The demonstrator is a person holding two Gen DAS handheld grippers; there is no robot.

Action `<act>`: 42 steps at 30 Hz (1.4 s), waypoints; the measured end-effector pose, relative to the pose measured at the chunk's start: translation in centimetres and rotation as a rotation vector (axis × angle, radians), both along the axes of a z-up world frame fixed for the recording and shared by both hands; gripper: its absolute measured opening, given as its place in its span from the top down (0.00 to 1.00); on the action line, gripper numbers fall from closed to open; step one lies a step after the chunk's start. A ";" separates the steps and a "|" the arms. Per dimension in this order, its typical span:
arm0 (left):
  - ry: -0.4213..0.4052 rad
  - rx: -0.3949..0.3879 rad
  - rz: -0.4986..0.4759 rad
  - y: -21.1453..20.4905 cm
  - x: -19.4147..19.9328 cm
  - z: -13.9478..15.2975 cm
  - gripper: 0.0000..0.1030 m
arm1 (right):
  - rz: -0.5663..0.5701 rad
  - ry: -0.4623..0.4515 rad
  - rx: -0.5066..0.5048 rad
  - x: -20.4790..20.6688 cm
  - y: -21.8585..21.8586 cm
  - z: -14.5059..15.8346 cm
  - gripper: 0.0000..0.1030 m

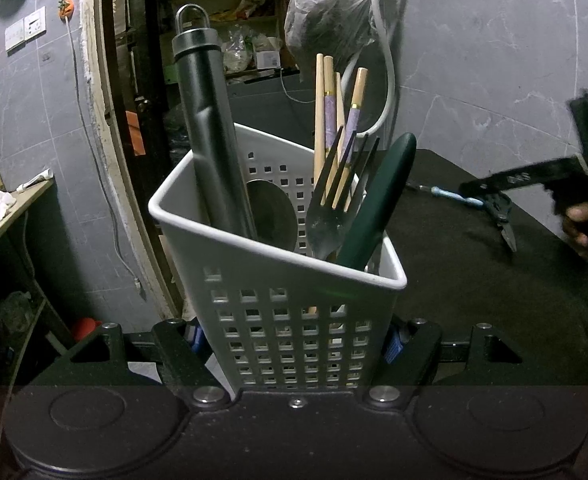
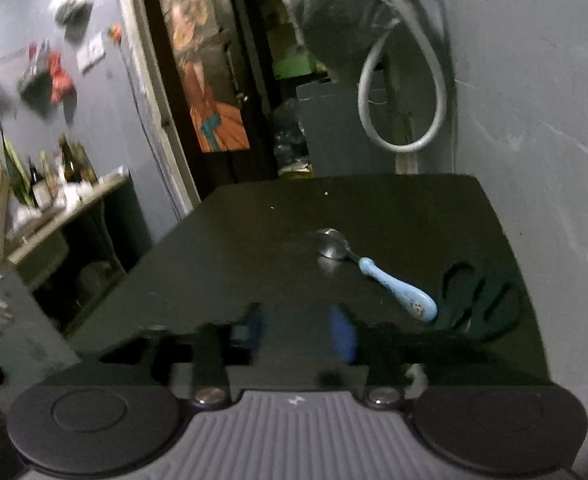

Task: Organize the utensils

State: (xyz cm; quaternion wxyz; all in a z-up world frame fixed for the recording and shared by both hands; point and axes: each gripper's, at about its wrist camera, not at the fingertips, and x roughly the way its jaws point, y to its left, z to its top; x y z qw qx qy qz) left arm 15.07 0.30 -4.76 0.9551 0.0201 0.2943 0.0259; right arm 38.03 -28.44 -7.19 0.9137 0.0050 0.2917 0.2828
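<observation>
My left gripper [image 1: 294, 344] is shut on a white perforated utensil caddy [image 1: 285, 292], held tilted. The caddy holds a dark grey handle [image 1: 209, 136], a metal spoon bowl [image 1: 271, 210], a fork [image 1: 334, 208], chopsticks [image 1: 334, 120] and a dark green handle [image 1: 382, 200]. In the right wrist view my right gripper [image 2: 298, 332] is open and empty, blurred, low over the black table [image 2: 273, 248]. A blue-handled spoon [image 2: 390, 284] and dark scissors [image 2: 478, 300] lie to its right. The right gripper also shows in the left wrist view [image 1: 506, 216], above the blue-handled spoon [image 1: 450, 196].
A grey tiled wall [image 2: 534, 100] borders the table on the right, with a hose loop [image 2: 406, 92] and a hanging plastic bag [image 1: 326, 24]. A doorway [image 2: 213, 80] lies behind. A side shelf with bottles [image 2: 53, 176] stands to the left.
</observation>
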 end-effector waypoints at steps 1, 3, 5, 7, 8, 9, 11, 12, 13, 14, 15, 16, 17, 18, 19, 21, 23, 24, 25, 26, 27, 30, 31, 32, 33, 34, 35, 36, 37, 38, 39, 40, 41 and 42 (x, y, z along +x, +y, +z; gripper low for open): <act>0.000 -0.002 0.003 0.0 0.0 0.0 0.25 | 0.013 -0.007 -0.028 0.8 0.5 0.1 0.46; 0.001 -0.004 0.007 0.0 0.0 0.0 0.25 | 0.027 -0.023 -0.101 2.4 1.7 0.2 0.45; 0.001 -0.005 0.010 0.0 0.0 0.0 0.25 | 0.046 -0.035 -0.143 4.4 2.6 0.3 0.44; 0.002 -0.006 0.014 -0.1 0.1 0.0 0.25 | 0.068 -0.014 -0.173 6.6 3.4 0.2 0.44; 0.002 -0.005 0.015 -0.1 0.1 0.0 0.25 | 0.077 -0.007 -0.192 7.8 3.8 0.0 0.44; 0.002 -0.004 0.017 -0.1 0.1 0.0 0.25 | 0.076 -0.006 -0.216 8.8 4.2 -0.1 0.44; 0.001 -0.005 0.020 -0.2 0.2 0.0 0.25 | 0.064 0.026 -0.238 11.0 4.7 -0.4 0.44; 0.001 -0.005 0.023 -0.2 0.2 0.0 0.25 | 0.056 0.049 -0.243 12.2 4.8 -0.5 0.44; 0.001 -0.005 0.024 -0.2 0.2 0.0 0.25 | 0.045 0.061 -0.247 13.0 4.8 -0.7 0.44; 0.002 -0.004 0.025 -0.3 0.2 0.0 0.25 | 0.029 0.071 -0.251 13.8 4.9 -1.0 0.44; 0.002 -0.003 0.025 -0.3 0.2 0.0 0.25 | 0.009 0.081 -0.253 14.5 4.8 -1.2 0.44; 0.002 -0.001 0.025 -0.3 0.2 0.0 0.25 | -0.009 0.090 -0.249 15.1 4.7 -1.4 0.44; 0.002 0.000 0.025 -0.3 0.2 0.0 0.25 | -0.031 0.094 -0.244 15.5 4.5 -1.4 0.44; 0.002 0.001 0.025 -0.4 0.2 0.0 0.25 | -0.050 0.094 -0.237 15.7 4.1 -1.5 0.43; 0.001 -0.001 0.026 -0.3 0.2 0.0 0.25 | -0.065 0.090 -0.228 15.8 3.8 -1.4 0.37; 0.001 -0.001 0.026 -0.3 0.2 0.0 0.25 | -0.096 0.078 -0.220 16.1 3.2 -1.5 0.24; 0.002 -0.001 0.026 -0.3 0.2 -0.1 0.25 | -0.117 0.083 -0.213 16.5 2.5 -1.8 0.23; 0.004 0.000 0.025 -0.3 0.2 -0.1 0.25 | -0.129 0.092 -0.202 17.3 2.2 -1.9 0.23; 0.005 0.001 0.023 -0.3 0.2 -0.1 0.25 | -0.140 0.098 -0.187 17.6 1.7 -2.1 0.23; 0.007 0.003 0.023 -0.3 0.2 -0.1 0.25 | -0.148 0.107 -0.171 17.9 1.4 -2.3 0.23; 0.008 0.004 0.022 -0.3 0.2 -0.1 0.25 | -0.151 0.115 -0.164 18.5 1.1 -2.6 0.23; 0.013 0.008 0.021 -0.3 0.3 0.0 0.25 | -0.137 0.130 -0.152 19.5 0.9 -3.2 0.25; 0.014 0.008 0.022 -0.4 0.4 0.1 0.25 | -0.126 0.136 -0.153 19.9 0.9 -3.6 0.27; 0.015 0.009 0.023 -0.4 0.4 0.1 0.25 | -0.116 0.115 -0.164 19.9 1.2 -3.7 0.30; 0.016 0.010 0.023 -0.4 0.5 0.1 0.25 | -0.103 0.097 -0.185 19.9 1.6 -3.7 0.33; 0.016 0.012 0.024 -0.5 0.5 0.1 0.25 | -0.086 0.077 -0.205 19.8 1.9 -3.8 0.39; 0.017 0.014 0.025 -0.5 0.5 0.0 0.25 | -0.071 0.061 -0.215 19.5 2.4 -3.9 0.46; 0.018 0.014 0.025 -0.6 0.6 0.1 0.24 | -0.056 0.054 -0.211 19.1 2.7 -3.9 0.50; 0.018 0.015 0.026 -0.6 0.6 0.1 0.24 | -0.046 0.048 -0.209 19.0 2.8 -3.9 0.62; 0.018 0.015 0.027 -0.7 0.6 0.0 0.24 | -0.042 0.044 -0.206 18.6 2.9 -3.8 0.70; 0.018 0.015 0.028 -0.7 0.6 0.0 0.24 | -0.037 0.048 -0.198 18.5 2.9 -3.7 0.72; 0.018 0.016 0.027 -0.7 0.6 0.0 0.24 | -0.034 0.047 -0.198 18.6 3.1 -3.7 0.79; 0.018 0.016 0.027 -0.7 0.6 0.0 0.24 | -0.025 0.043 -0.200 18.6 3.2 -3.7 0.84; 0.018 0.016 0.028 -0.7 0.6 0.0 0.24 | -0.019 0.043 -0.201 18.5 3.3 -3.7 0.85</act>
